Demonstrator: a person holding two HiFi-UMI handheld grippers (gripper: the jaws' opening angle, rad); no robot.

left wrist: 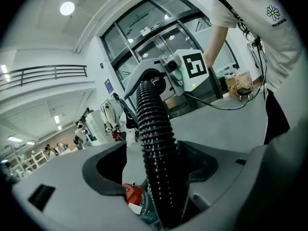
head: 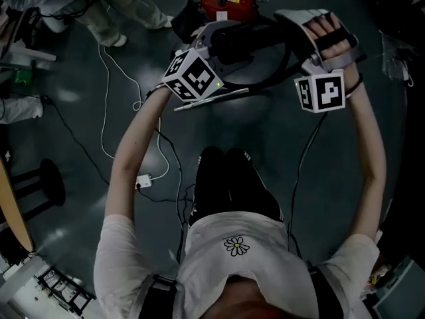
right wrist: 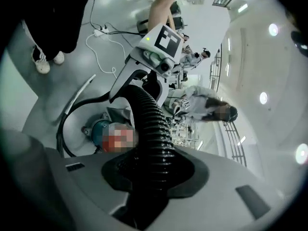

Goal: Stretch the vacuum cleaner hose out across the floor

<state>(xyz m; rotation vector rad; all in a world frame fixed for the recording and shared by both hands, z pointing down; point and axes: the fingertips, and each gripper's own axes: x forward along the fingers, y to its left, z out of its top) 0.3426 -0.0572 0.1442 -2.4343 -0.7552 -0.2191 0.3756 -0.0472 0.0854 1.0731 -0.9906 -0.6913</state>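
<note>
Presently the chief hazard is a pull on the red vacuum cleaner (head: 227,1), which stands on the floor just beyond the raised hands. The black corrugated hose (left wrist: 153,129) runs from the grippers down towards it in a loop, so a long draw with no slack left is likely to drag or tip the machine.

Second hazard: slip. The ribbed hose wall gives the pads a hold, but a pull along its length could let the ribs ratchet through either grip.

Third hazard: kinking. The span held between the two grippers is short and bowed, and the loop below lies curved on the floor; pulling one end without feeding the loop out may fold it.

Fourth hazard: snagging. A white cable (head: 106,105) and its power strip (head: 144,181) lie on the floor to the person's left, and a bystander's legs (head: 109,18) stand near the machine. A hose swept that way could catch any of these.

Gripper state:
- left gripper (left wrist: 161,189): jaws partly closed and clamped on the hose, which passes straight up between them
- right gripper (right wrist: 154,177): jaws set narrower, clamped on the same hose a short way along

Hose location: lifted clear of the floor between both grippers, in front of the person, not yet laid out
</note>
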